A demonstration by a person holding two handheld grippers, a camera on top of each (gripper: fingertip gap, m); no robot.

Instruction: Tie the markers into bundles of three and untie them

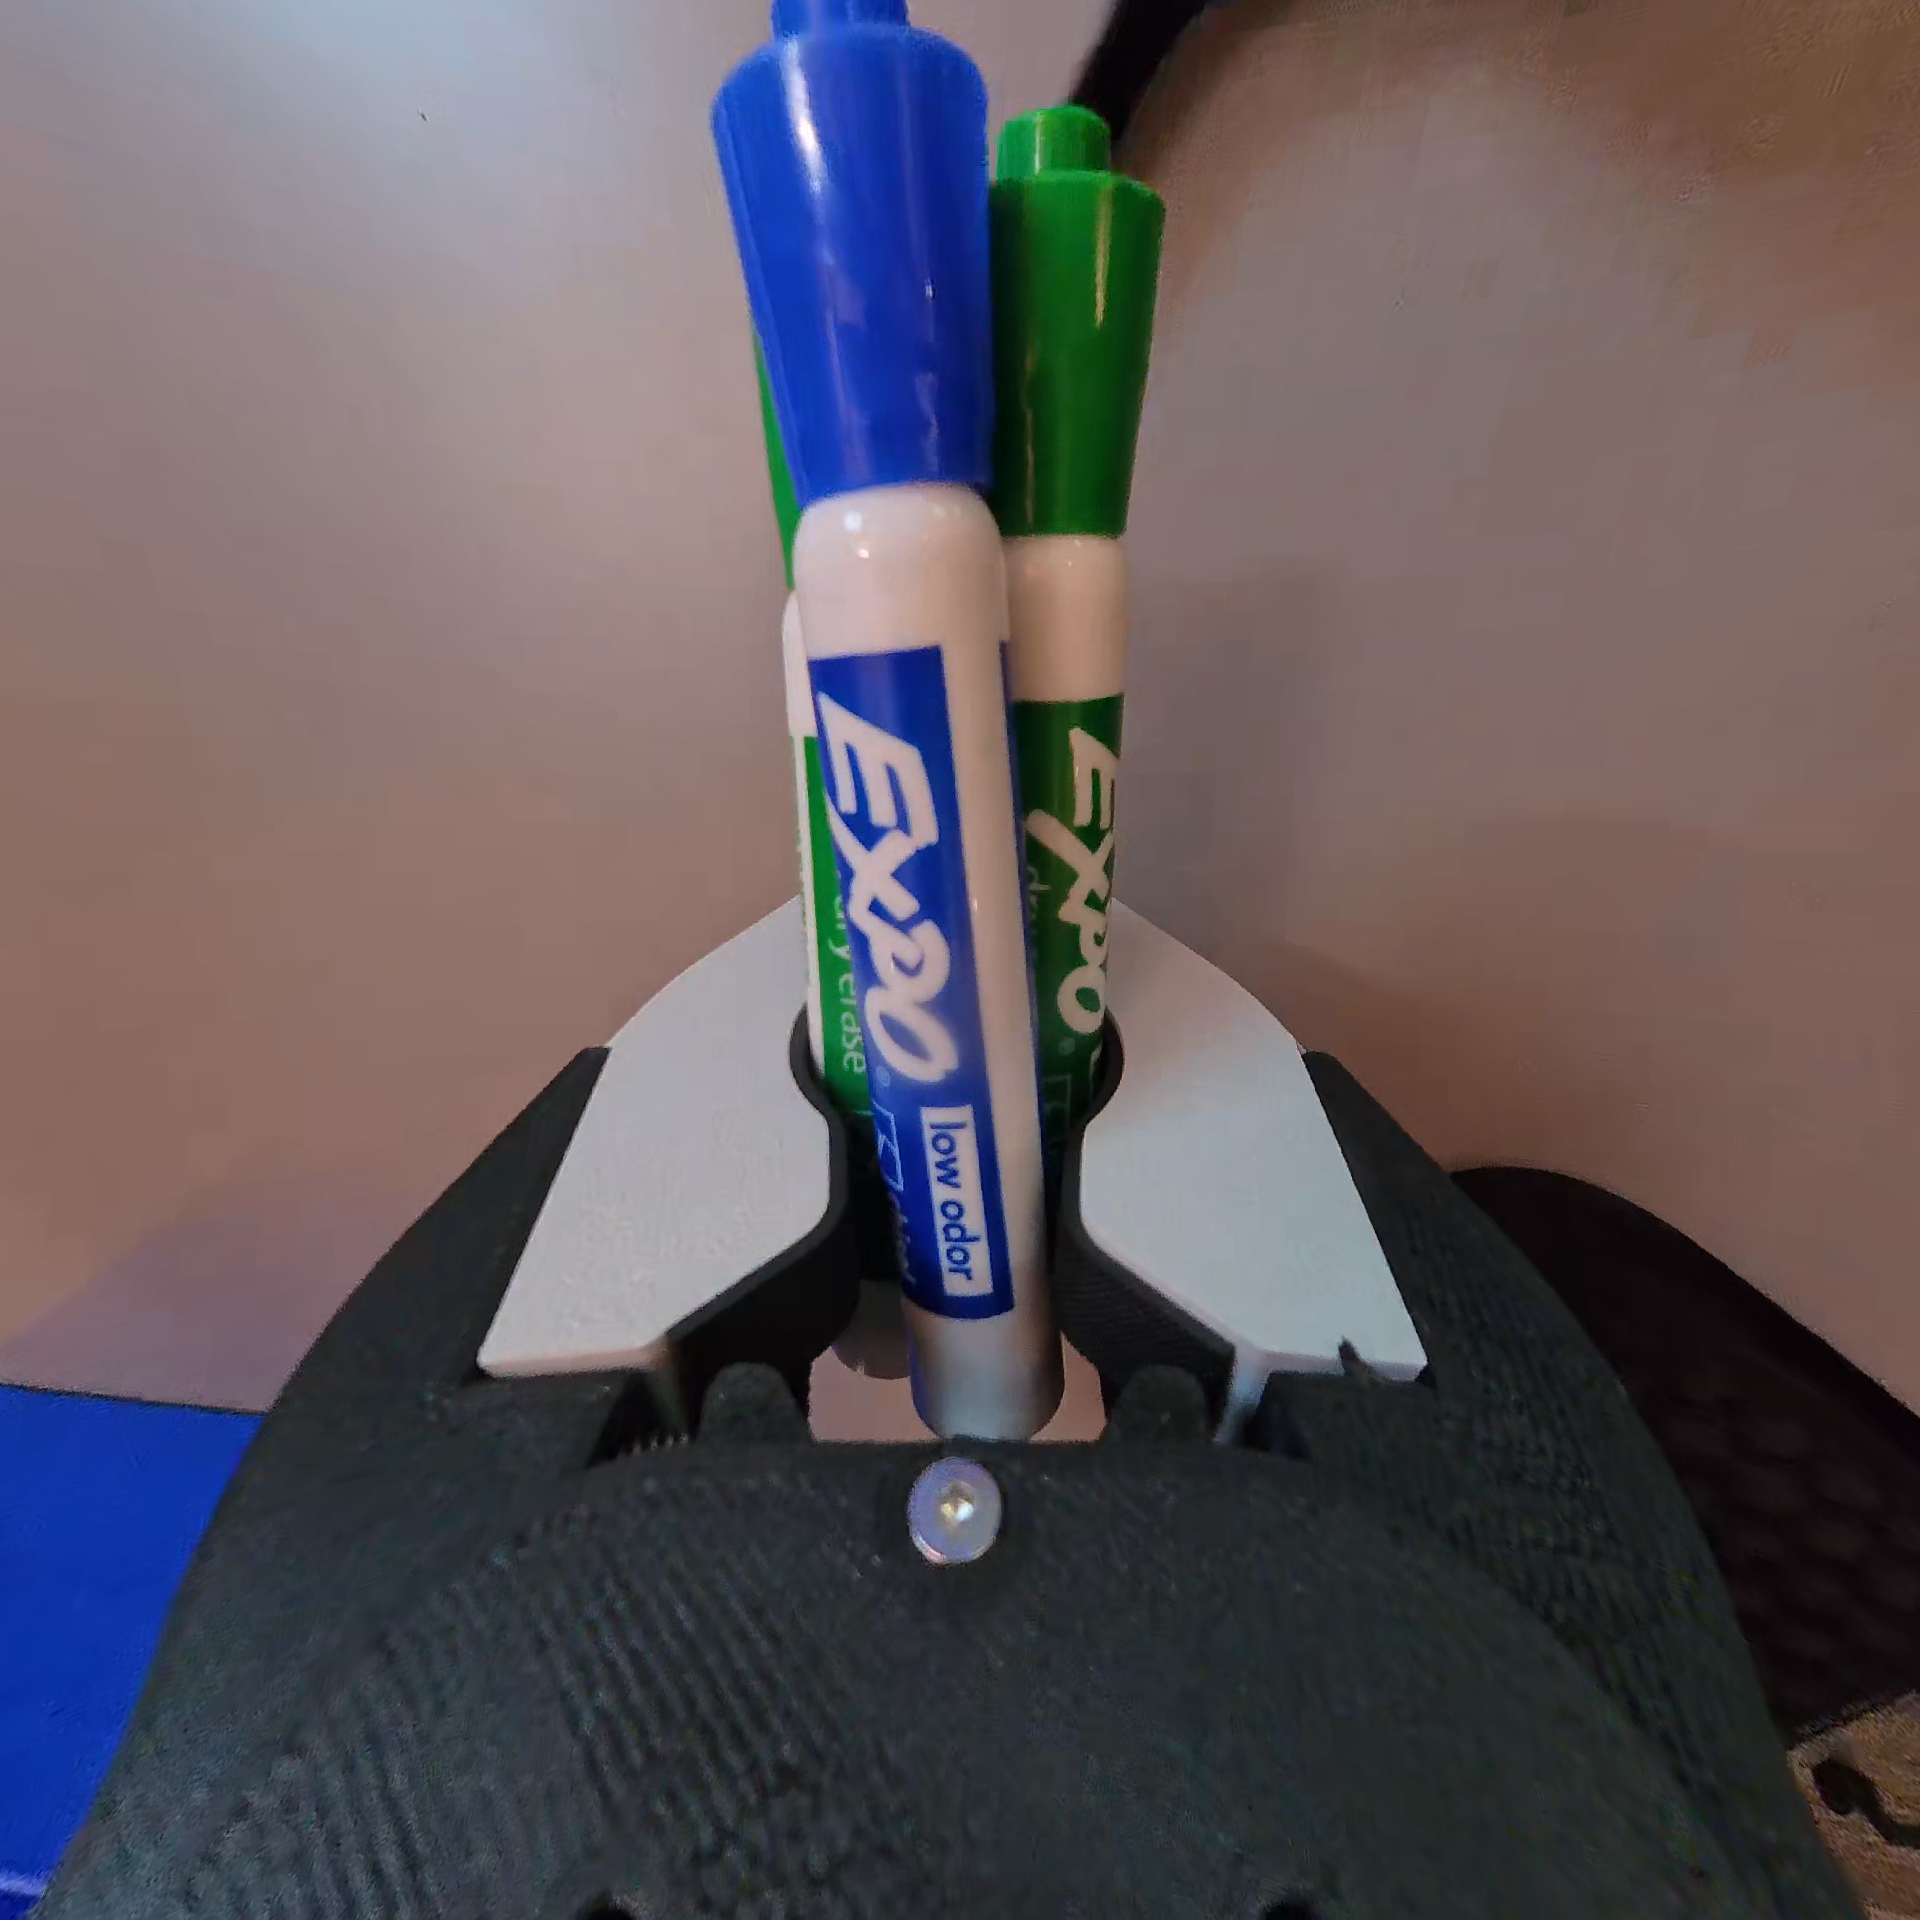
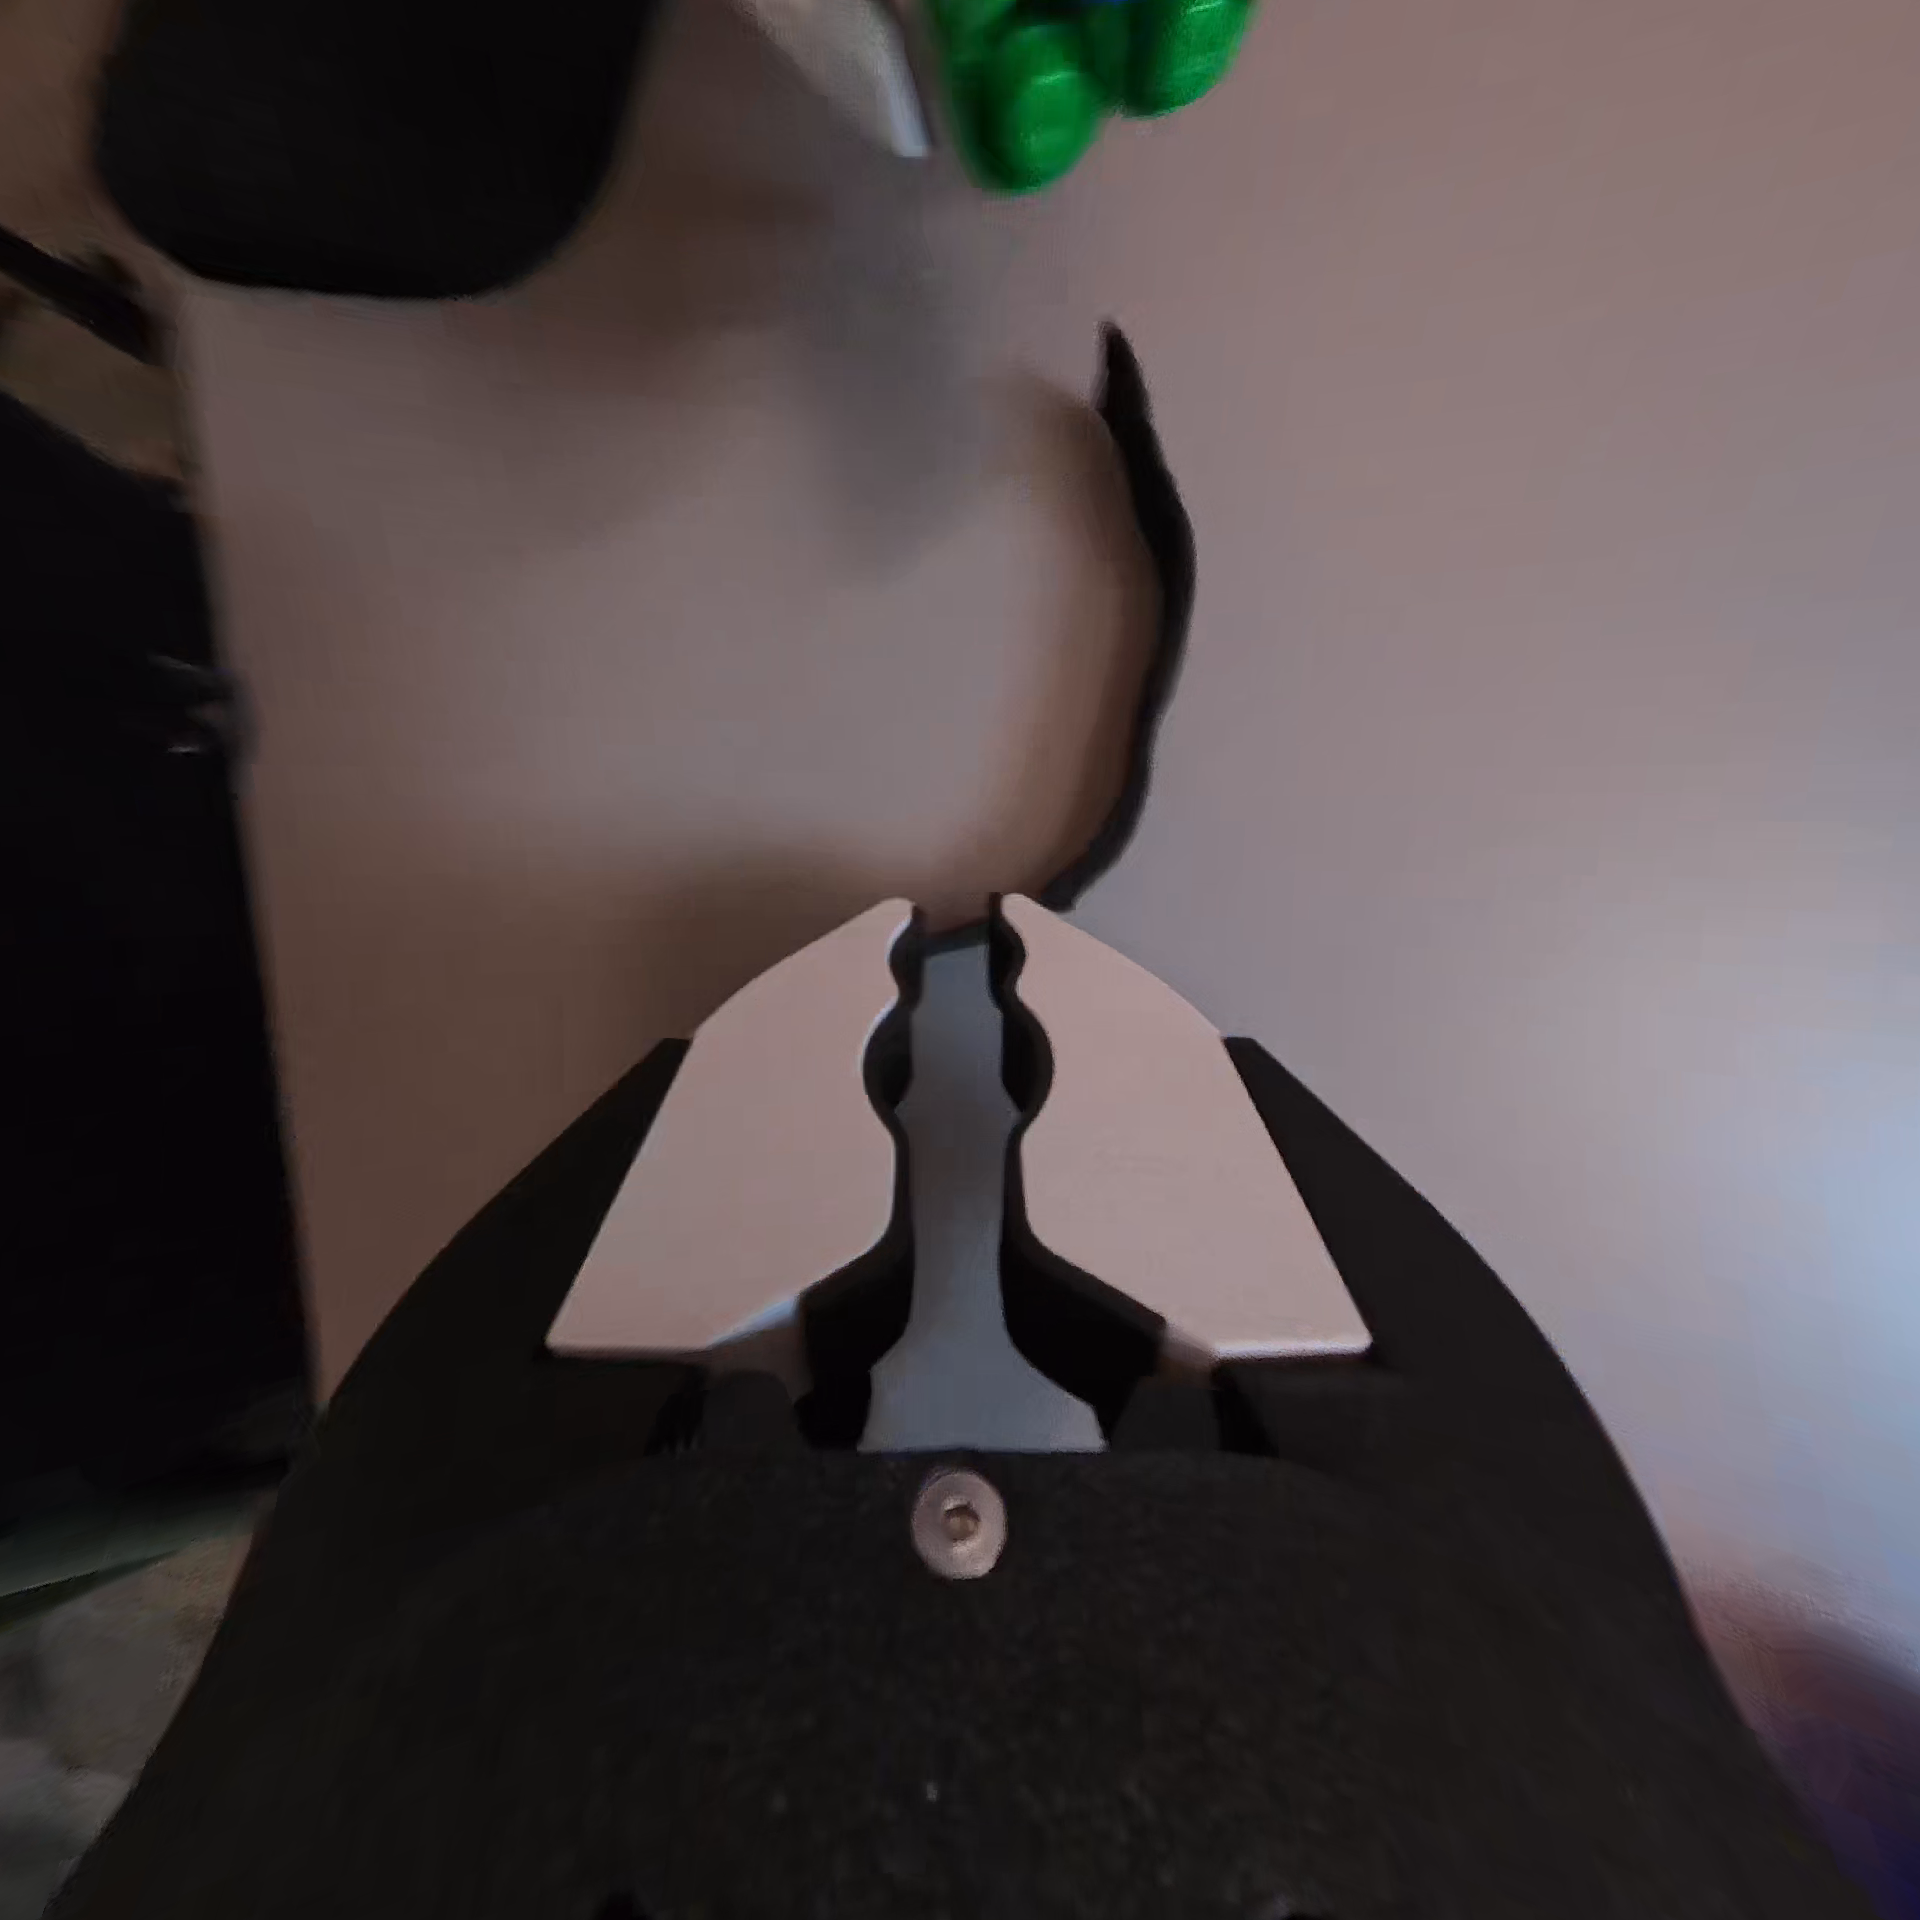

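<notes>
My left gripper [image 1: 956,935] is shut on three markers that stick out forward between its fingers: a blue marker [image 1: 904,727] in front, a green marker [image 1: 1070,520] to its right, and a second green marker [image 1: 826,935] mostly hidden behind the blue one. Their green caps [image 2: 1039,104] show blurred at the top of the right wrist view. My right gripper [image 2: 956,914] has its jaws nearly together, with a narrow bare gap at the tips. A thin black band [image 2: 1164,582] curves up from beside the right fingertip [image 2: 1039,935]; I see nothing pressed between the pads.
A plain beige surface [image 1: 416,520] fills the background in both views. A blue object [image 1: 83,1558] is at the lower left and a dark textured object [image 1: 1714,1403] at the right. A black curved shape [image 1: 1153,62] shows beside the green cap. A large dark blurred shape [image 2: 364,135] is at the upper left. One gripper's finger ends stand about 15 cm off the other's. From the left gripper's tips to the large dark blurred shape [image 2: 364,135] is close to 15 cm.
</notes>
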